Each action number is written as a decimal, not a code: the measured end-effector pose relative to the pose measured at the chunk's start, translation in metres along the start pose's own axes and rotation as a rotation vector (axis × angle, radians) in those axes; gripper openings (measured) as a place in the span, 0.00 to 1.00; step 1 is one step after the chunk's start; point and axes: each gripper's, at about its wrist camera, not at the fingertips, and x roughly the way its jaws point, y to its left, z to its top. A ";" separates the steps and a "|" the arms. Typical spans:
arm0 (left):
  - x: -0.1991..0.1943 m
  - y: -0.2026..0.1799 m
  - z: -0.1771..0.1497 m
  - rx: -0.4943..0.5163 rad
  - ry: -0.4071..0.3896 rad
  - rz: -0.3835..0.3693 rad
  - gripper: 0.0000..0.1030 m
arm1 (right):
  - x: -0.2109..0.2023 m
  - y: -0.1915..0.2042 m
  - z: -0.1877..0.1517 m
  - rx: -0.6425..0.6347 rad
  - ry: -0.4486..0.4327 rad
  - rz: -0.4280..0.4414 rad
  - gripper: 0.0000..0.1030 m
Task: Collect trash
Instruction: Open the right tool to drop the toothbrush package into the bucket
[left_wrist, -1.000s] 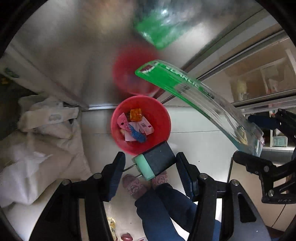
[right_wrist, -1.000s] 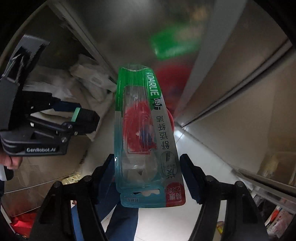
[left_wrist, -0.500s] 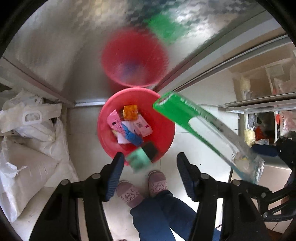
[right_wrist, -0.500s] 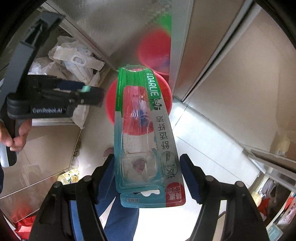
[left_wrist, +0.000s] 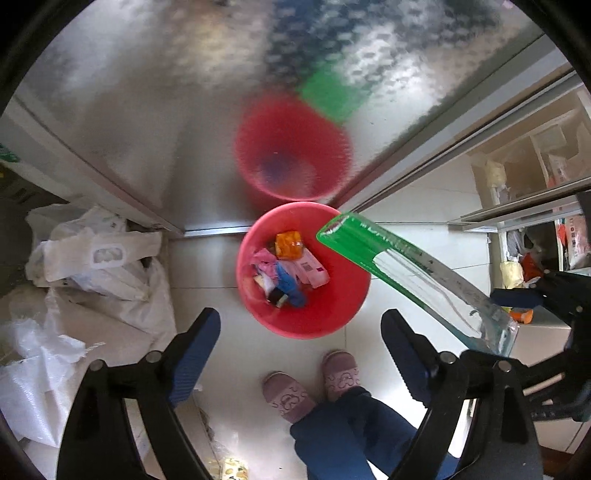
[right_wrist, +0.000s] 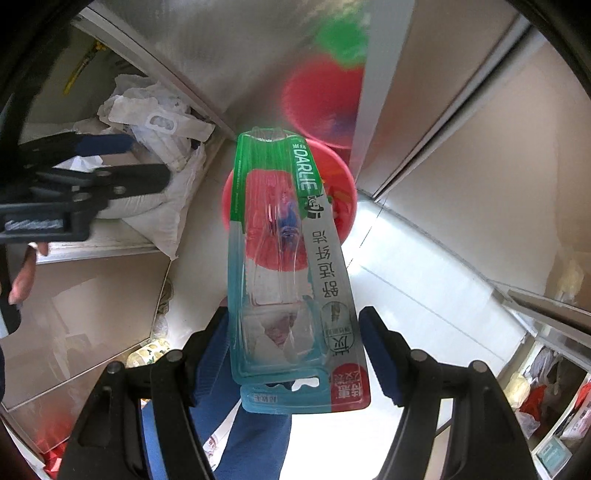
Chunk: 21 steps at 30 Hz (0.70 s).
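Note:
A red bin (left_wrist: 332, 314) stands on the pale floor against a metal door, holding several wrappers and a small dark block (left_wrist: 276, 295). Above the bin's near rim hangs my left gripper (left_wrist: 299, 321); its jaws are opening and nothing is between them. My right gripper (right_wrist: 293, 321) is shut on a long clear toothbrush pack (right_wrist: 280, 258) with a green top, gripped across its lower end. The pack (left_wrist: 388, 258) points down at the bin's right rim (right_wrist: 349, 199). In the right wrist view the left gripper (right_wrist: 110, 177) shows at the left.
White plastic bags (left_wrist: 92, 266) are piled left of the bin. The shiny door (left_wrist: 147, 110) behind mirrors the bin. A person's slippered feet (left_wrist: 288, 395) stand just before the bin. Cluttered shelves (left_wrist: 517, 177) are at the right.
The dark block left my left gripper and dropped into the bin, and the left jaws spread wider. My right gripper sank with the pack, closer to the bin.

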 end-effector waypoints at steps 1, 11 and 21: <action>-0.001 0.001 -0.001 0.001 0.000 0.005 0.85 | 0.003 0.001 0.001 0.009 0.008 0.008 0.66; 0.002 0.025 -0.012 0.022 0.023 0.037 0.85 | 0.032 0.005 0.016 0.058 0.042 -0.013 0.66; 0.004 0.031 -0.014 0.005 0.018 0.048 0.85 | 0.035 0.013 0.031 0.031 -0.019 -0.017 0.57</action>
